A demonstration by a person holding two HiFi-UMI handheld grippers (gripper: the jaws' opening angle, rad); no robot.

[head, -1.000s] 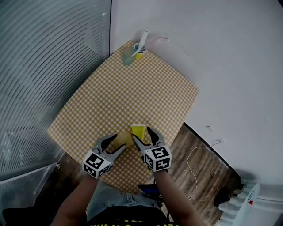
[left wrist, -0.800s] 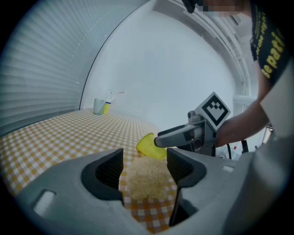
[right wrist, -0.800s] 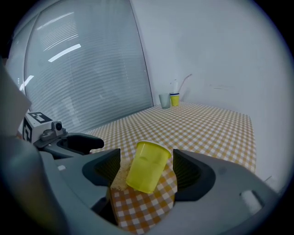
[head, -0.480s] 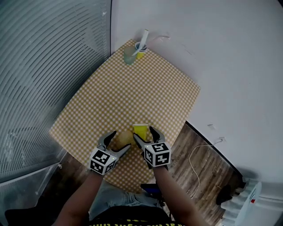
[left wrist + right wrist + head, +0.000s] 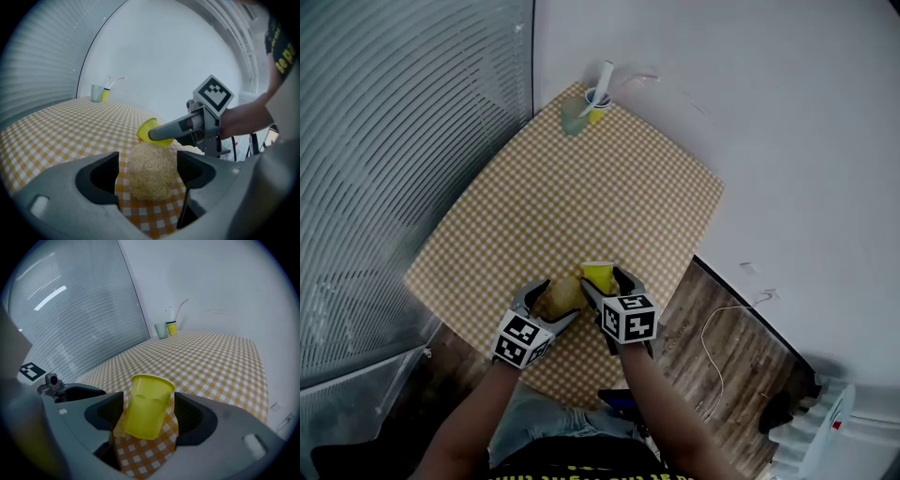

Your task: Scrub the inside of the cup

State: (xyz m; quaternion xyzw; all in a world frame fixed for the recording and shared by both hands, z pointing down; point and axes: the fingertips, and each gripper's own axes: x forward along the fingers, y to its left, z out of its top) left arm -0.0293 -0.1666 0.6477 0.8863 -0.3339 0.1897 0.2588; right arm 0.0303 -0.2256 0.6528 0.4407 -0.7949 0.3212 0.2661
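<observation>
Grippers meet at the near edge of a yellow-checked table, lower middle of the head view. The left gripper has its jaws opening, with a pale fibre scrubbing ball resting on the cloth between the fingers, a gap showing on either side. Just right of it, the right gripper has its jaws spread wide around a yellow plastic cup. The cup leans, mouth up, close to both pads, and it touches the ball's far side. Each gripper carries a cube of black-and-white square markers. Yellow lettering on a dark sleeve, upper right of the left gripper view, is cut off and cannot be read. At the table's far corner, top centre, stand a clear tumbler and a small yellow pot holding a white stick.
</observation>
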